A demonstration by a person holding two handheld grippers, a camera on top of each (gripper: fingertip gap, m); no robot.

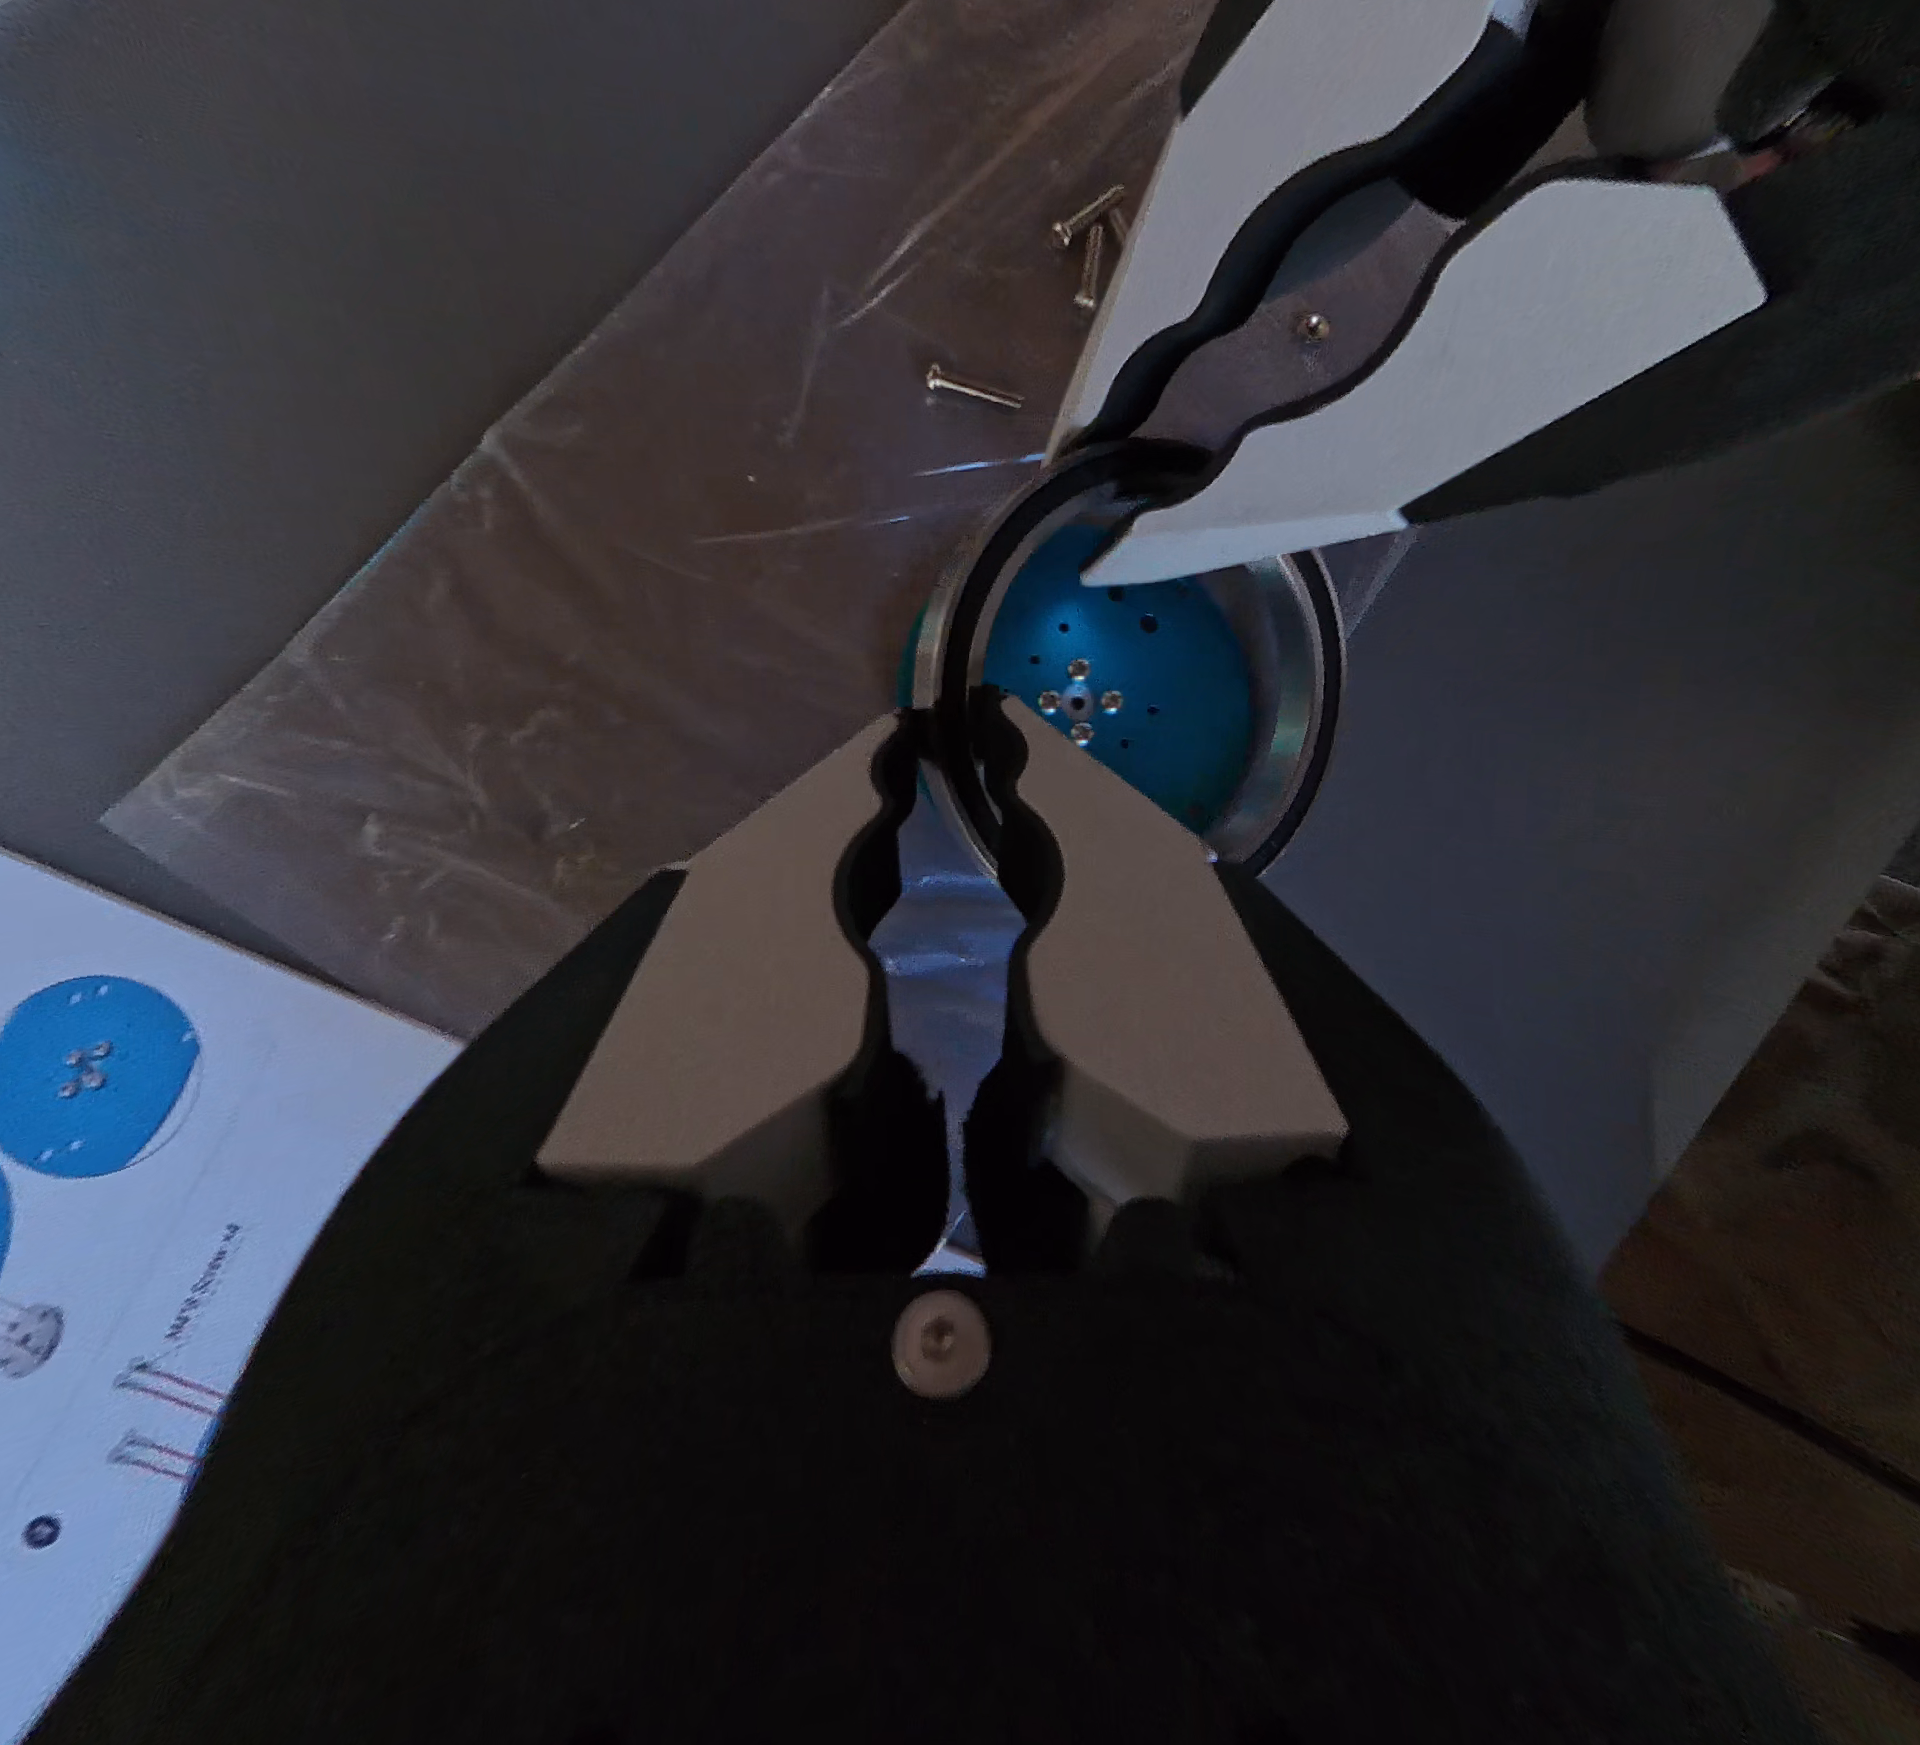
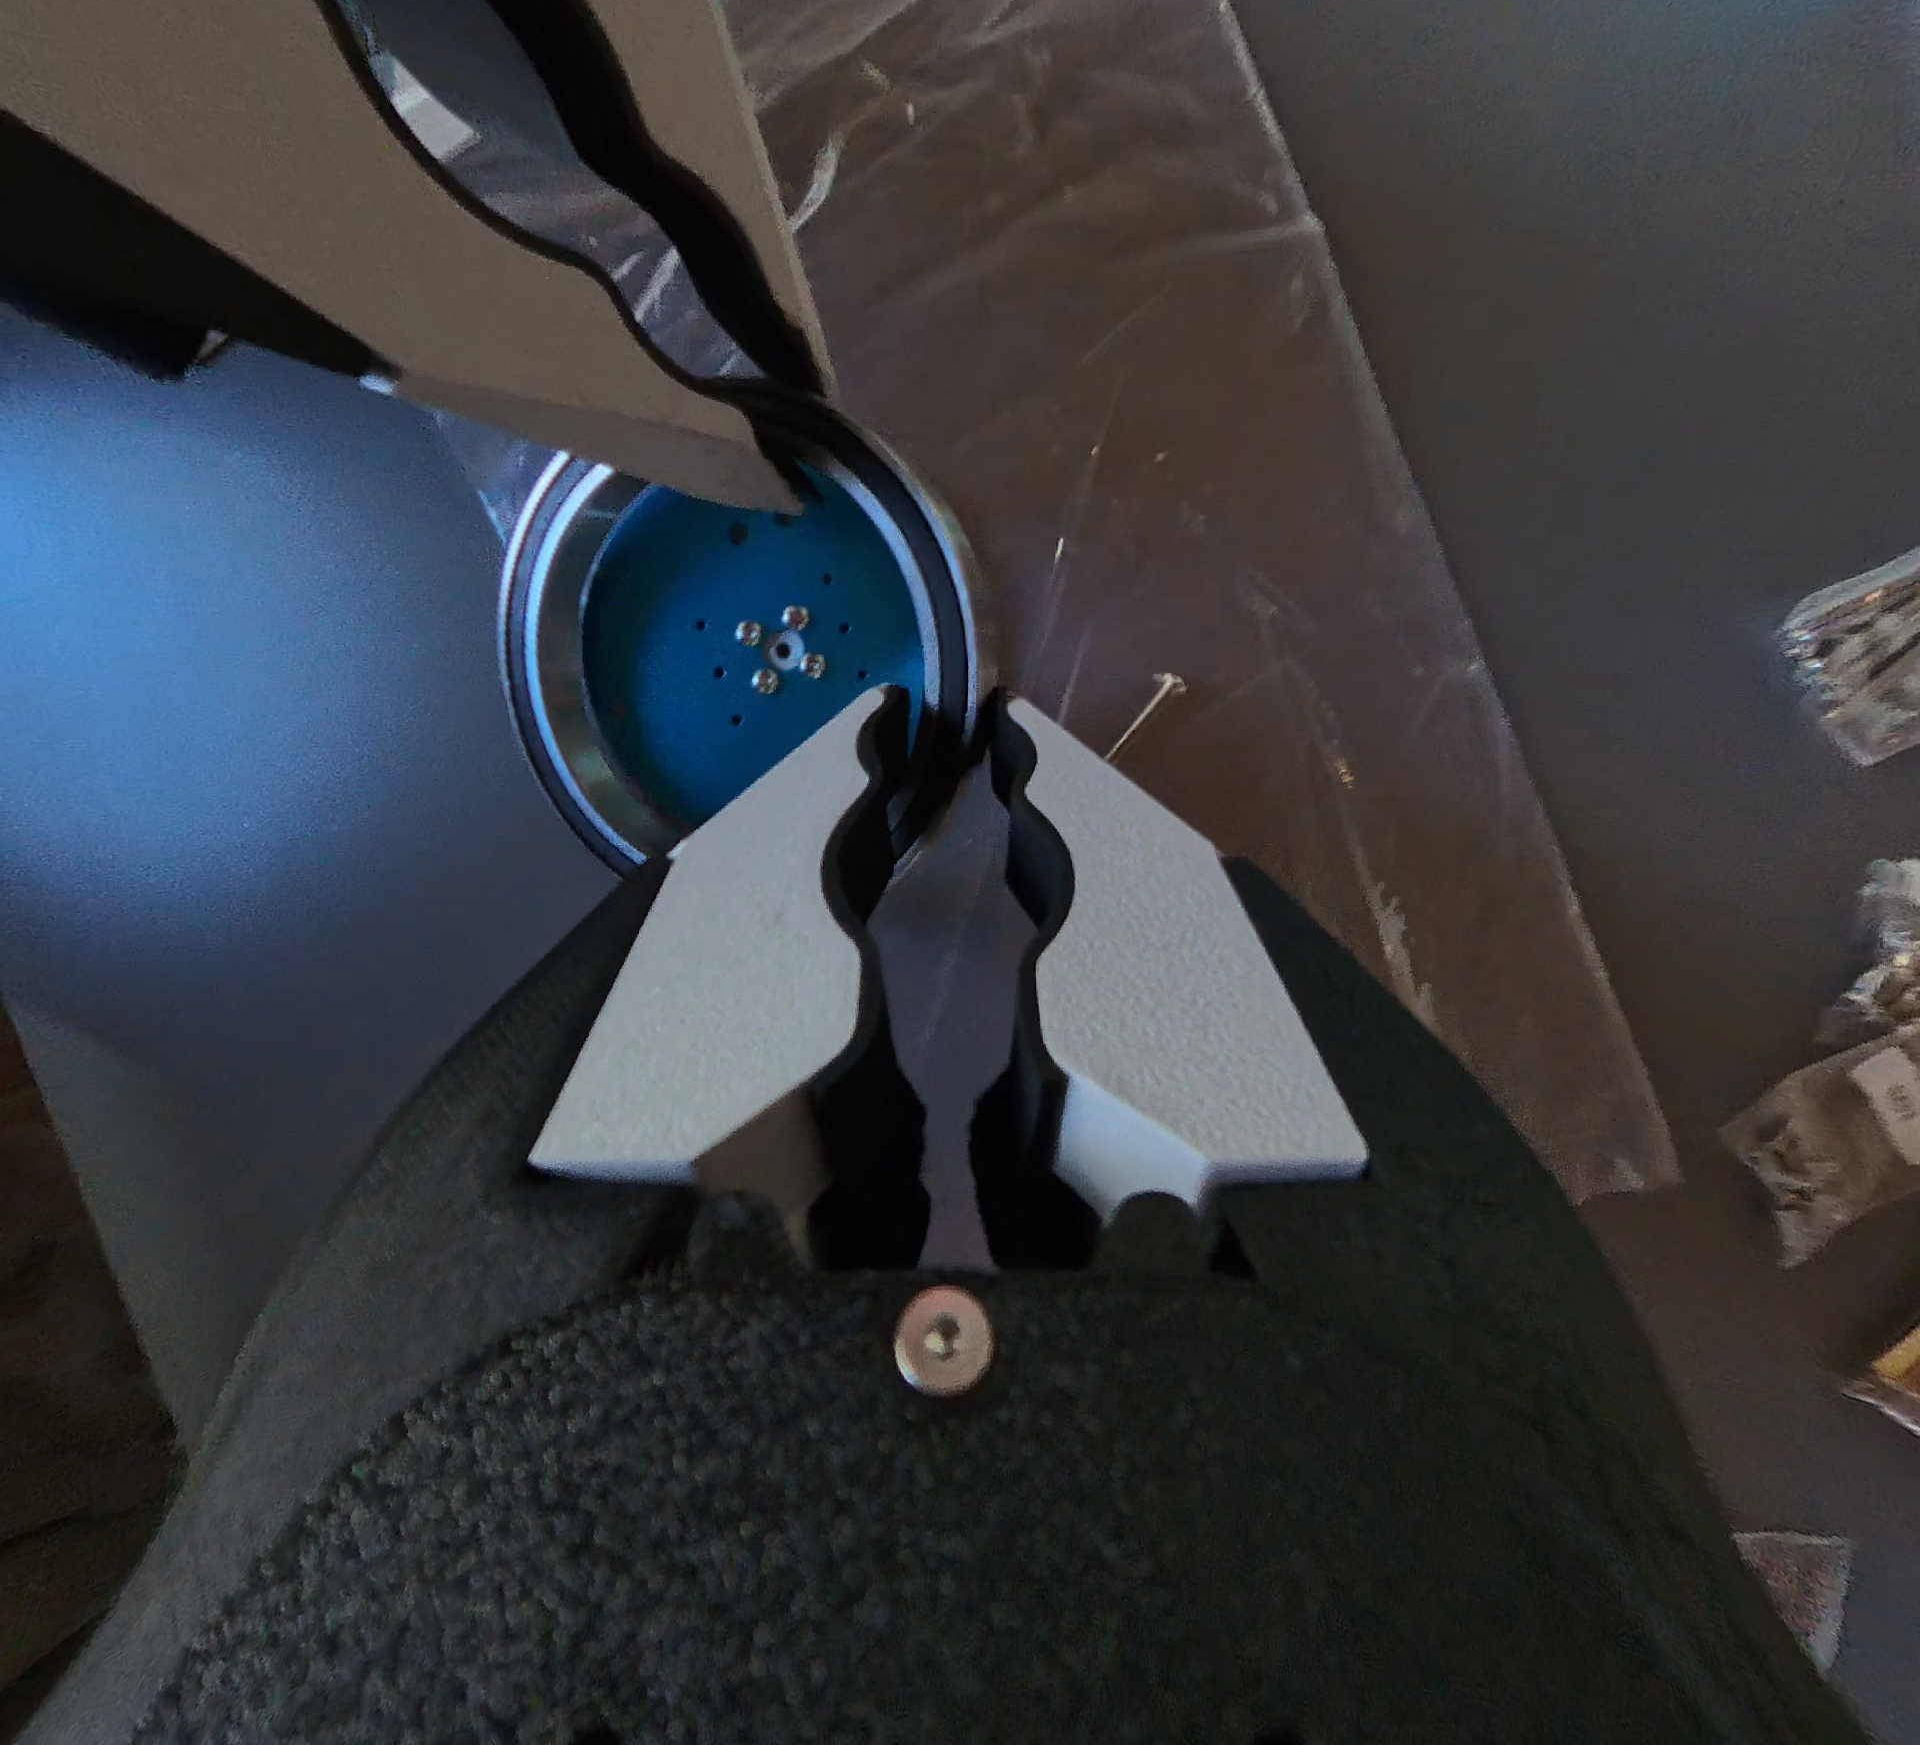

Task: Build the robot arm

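A round wheel with a blue hub (image 1: 1132, 687) and a silver rim (image 1: 1283, 739) lies on a grey table, with a black rubber ring (image 1: 977, 594) around its edge. My left gripper (image 1: 956, 719) is shut on the ring and rim at the wheel's near left edge. My right gripper (image 1: 1138, 490) comes in from the upper right and pinches the ring at the far edge. In the right wrist view the hub (image 2: 727, 646) and the ring (image 2: 925, 542) show, with my right gripper (image 2: 940, 708) shut on the near edge and my left gripper (image 2: 790, 469) on the far edge.
A crumpled clear plastic sheet (image 1: 623, 552) lies under the wheel, with loose screws (image 1: 971, 386) on it. A printed sheet with blue discs (image 1: 156, 1124) lies at the lower left. Small clear bags of parts (image 2: 1849, 656) lie at the right. A wooden surface (image 1: 1787, 1176) borders the table. My right fingertips sit around 5 cm from my left ones.
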